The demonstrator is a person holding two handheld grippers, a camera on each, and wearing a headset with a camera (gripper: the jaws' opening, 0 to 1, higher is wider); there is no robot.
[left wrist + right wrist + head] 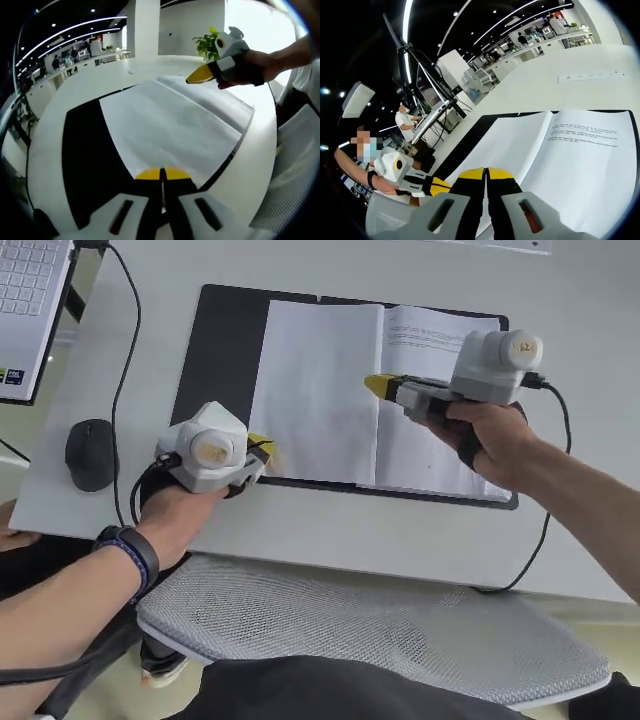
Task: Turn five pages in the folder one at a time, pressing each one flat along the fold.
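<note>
Head view: folder (225, 350) open on the table (400, 540), a blank page (315, 390) laid leftward.
Right gripper (378, 386) is held closed at the fold, so pressing is judged under way; left gripper (262, 448), closed, is set at that page's lower corner; turned pages cannot be counted.

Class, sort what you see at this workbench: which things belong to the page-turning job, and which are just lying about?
Belongs to the job: open black folder; blank white turned page; printed white page; left gripper; right gripper.
Just lying about: black oval computer mouse; white laptop keyboard; grey mesh chair seat.
</note>
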